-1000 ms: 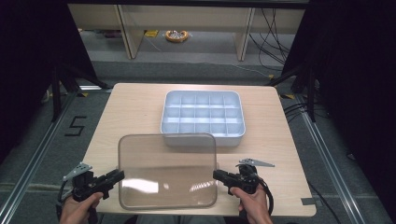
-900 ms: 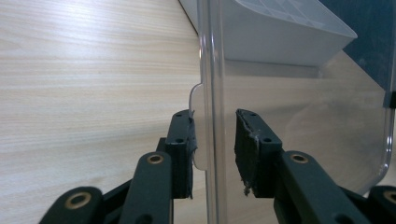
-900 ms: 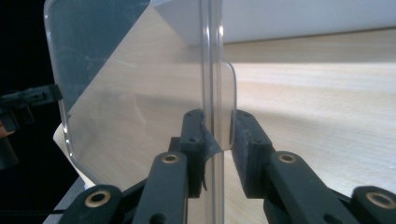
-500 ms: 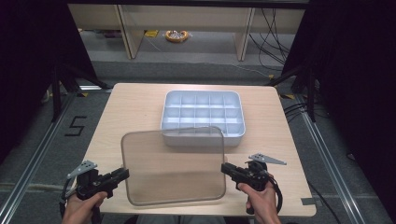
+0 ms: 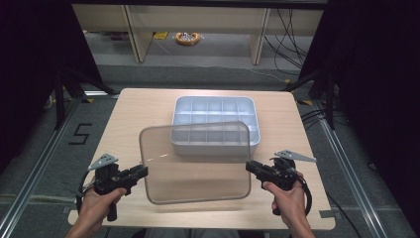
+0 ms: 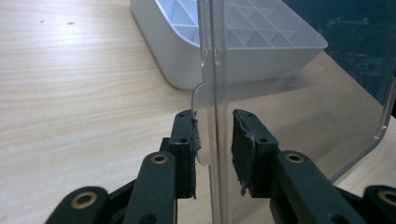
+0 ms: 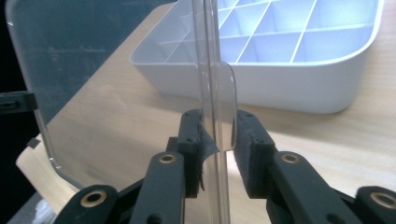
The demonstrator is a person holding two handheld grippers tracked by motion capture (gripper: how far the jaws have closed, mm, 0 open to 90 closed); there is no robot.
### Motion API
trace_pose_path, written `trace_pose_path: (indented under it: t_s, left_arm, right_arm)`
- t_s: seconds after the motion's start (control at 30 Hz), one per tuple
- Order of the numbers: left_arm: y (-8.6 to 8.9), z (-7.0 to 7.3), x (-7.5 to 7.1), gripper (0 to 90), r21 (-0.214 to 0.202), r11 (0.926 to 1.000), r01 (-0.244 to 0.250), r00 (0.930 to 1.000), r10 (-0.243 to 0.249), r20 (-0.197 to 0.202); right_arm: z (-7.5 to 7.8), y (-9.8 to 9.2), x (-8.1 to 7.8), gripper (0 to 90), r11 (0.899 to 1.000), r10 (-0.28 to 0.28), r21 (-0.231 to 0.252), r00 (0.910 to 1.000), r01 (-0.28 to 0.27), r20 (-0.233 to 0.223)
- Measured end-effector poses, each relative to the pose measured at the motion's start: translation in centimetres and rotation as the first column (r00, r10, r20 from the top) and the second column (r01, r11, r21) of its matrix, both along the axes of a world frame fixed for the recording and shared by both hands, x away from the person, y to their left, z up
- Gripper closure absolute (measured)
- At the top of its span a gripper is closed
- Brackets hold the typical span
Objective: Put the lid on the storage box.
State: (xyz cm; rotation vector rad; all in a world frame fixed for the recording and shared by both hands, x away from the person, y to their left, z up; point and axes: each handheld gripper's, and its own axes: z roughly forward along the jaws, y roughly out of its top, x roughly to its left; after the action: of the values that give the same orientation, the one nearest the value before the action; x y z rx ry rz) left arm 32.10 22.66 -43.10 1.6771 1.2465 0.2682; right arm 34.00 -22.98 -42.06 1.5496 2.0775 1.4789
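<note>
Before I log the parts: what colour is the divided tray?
Pale bluish white, the divided tray shows it best in the high view.

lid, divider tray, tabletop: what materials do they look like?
Lid: looks like clear rigid plastic, glossy; the table shows through it and its edge catches glare. Divider tray: likely moulded plastic, pale grey-white, smooth satin, with thin grid walls. Tabletop: light wood grain, matte; whether laminate or solid wood is unclear.
</note>
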Motion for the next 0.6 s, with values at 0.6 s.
trace_pose_path:
  t_s: [0.6]
  left_arm:
    - [-2.0,2.6,5.6,68.4,0.008,0.9999,-0.006,0.999,0.007,-0.045]
  right_arm:
    - [4.4,-0.2,5.1,69.9,0.99,-0.047,-0.135,0.9965,0.038,-0.069]
